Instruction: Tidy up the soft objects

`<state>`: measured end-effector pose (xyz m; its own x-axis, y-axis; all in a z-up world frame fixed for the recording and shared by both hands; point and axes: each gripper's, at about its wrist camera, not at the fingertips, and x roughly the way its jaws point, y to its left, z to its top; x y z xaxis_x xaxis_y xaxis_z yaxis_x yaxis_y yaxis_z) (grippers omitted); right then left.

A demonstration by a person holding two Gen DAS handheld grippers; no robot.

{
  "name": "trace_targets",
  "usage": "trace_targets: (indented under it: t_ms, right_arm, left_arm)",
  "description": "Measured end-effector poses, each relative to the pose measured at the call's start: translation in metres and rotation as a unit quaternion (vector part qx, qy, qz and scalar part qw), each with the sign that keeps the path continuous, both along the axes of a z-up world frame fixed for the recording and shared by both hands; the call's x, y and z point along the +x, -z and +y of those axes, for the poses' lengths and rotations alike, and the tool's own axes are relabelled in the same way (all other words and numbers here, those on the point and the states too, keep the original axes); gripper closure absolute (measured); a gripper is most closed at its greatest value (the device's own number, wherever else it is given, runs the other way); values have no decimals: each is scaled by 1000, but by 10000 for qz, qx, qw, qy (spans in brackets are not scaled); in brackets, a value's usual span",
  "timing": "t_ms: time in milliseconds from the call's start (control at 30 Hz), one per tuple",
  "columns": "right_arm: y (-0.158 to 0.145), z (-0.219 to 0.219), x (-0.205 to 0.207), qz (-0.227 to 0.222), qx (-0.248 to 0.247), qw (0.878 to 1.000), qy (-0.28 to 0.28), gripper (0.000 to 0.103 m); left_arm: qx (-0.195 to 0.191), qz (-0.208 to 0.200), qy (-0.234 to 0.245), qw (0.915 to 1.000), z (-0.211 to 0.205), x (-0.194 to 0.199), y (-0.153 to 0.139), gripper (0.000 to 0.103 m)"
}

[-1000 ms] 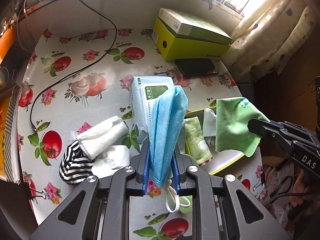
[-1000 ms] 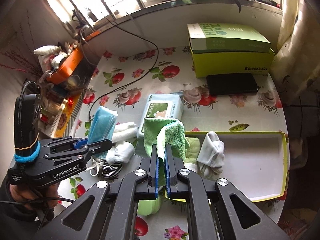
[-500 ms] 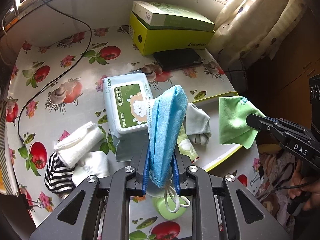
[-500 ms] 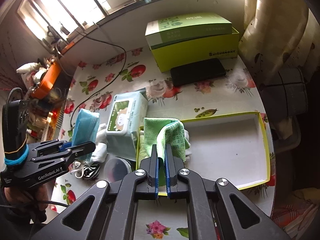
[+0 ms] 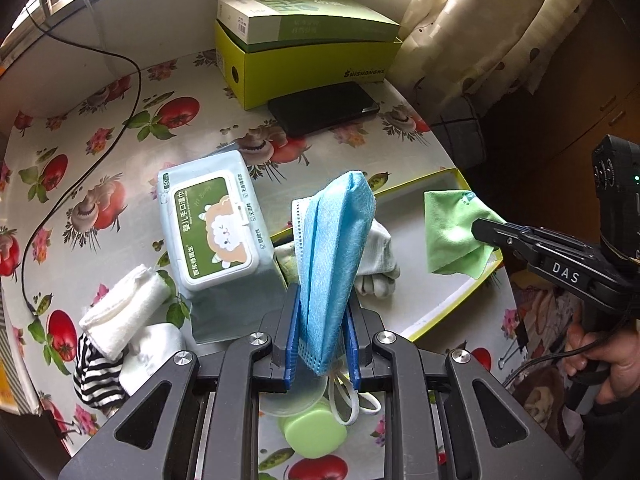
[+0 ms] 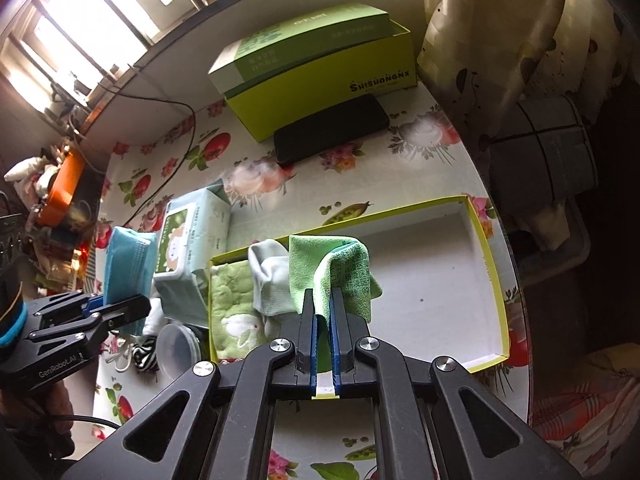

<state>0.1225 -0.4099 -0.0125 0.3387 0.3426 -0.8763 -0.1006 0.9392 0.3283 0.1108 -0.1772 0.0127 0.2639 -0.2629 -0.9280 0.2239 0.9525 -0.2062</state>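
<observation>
I have the left gripper (image 5: 320,330) clamped on the blue masks (image 5: 336,256) and the right gripper (image 6: 324,316) pinching the green cloth (image 6: 320,268) over the tray (image 6: 486,256); two cloths already lie inside; rolled towel (image 5: 120,314) and striped sock (image 5: 94,372) wait on the surface (image 5: 120,148).

A folded blue mask (image 5: 336,256) stands upright, pinched at its lower end, ear loops dangling below. A green cloth (image 6: 340,276) hangs draped, gripped above the tray (image 6: 486,268). In the tray's left end lie a pale sock (image 6: 268,280) and a green towel (image 6: 234,312). A white roll (image 5: 124,312) and striped sock (image 5: 94,376) lie on the table (image 5: 100,168).
</observation>
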Motion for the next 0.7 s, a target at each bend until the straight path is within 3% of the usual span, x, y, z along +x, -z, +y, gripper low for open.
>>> trace_targets:
  t_ms: [467,533,600,700]
  right_arm:
    - [53,3,41,407,115,9990,-140,95]
    - [55,2,40,437,187,9988,-138,87]
    - [54,-1,38,418,217,9988,-113,64]
    - [49,-9,32,352,224,9991,-17,62]
  left_arm:
    - [131,145,38,9998,-11,12,10,83]
    - [138,153,77,9998,-14,14,11,83]
    - [132,166,123,9997,-19,16,11,83]
    - [118,185,214,9995,-27,18,13,83]
